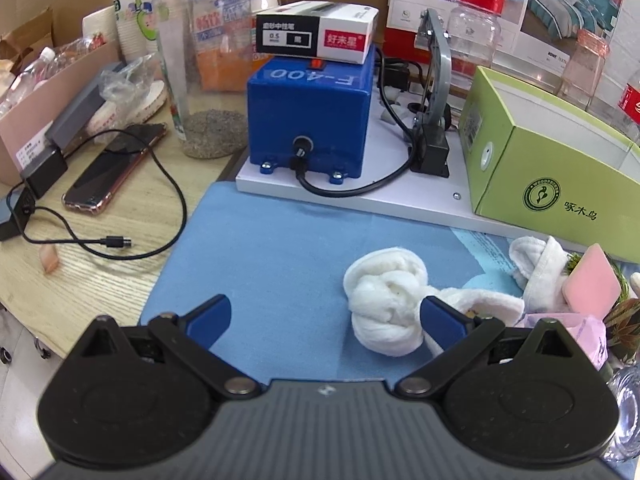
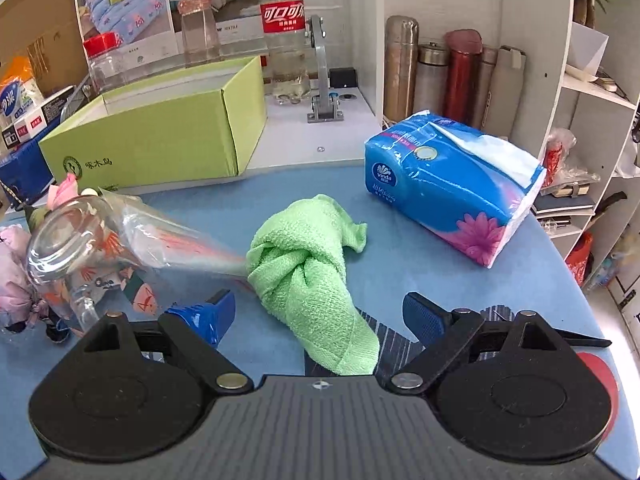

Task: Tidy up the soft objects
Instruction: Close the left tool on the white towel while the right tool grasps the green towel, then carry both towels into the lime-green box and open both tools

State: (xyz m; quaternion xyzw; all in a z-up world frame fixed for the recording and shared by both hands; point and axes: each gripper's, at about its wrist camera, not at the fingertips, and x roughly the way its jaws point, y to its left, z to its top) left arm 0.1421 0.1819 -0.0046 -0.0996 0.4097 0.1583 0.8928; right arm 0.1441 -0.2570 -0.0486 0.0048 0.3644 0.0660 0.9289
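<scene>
In the left wrist view a knotted white towel [image 1: 384,300] lies on the blue mat [image 1: 260,248]. My left gripper [image 1: 326,318] is open; the towel sits just inside its right finger, and the left finger is well clear. In the right wrist view a knotted green towel [image 2: 310,276] lies on the blue mat [image 2: 460,280]. My right gripper [image 2: 318,314] is open with the green towel's lower end between the fingers, not gripped. An open green box [image 2: 160,136] stands behind; it also shows in the left wrist view [image 1: 552,156].
A blue machine [image 1: 310,120], a clear jar [image 1: 204,64], a phone [image 1: 112,168] and a cable [image 1: 160,200] are on the left. A pink sponge [image 1: 592,284] and another white cloth [image 1: 536,268] lie right. A glass [image 2: 60,248], a plastic bag [image 2: 176,240] and a tissue pack [image 2: 452,184] surround the green towel.
</scene>
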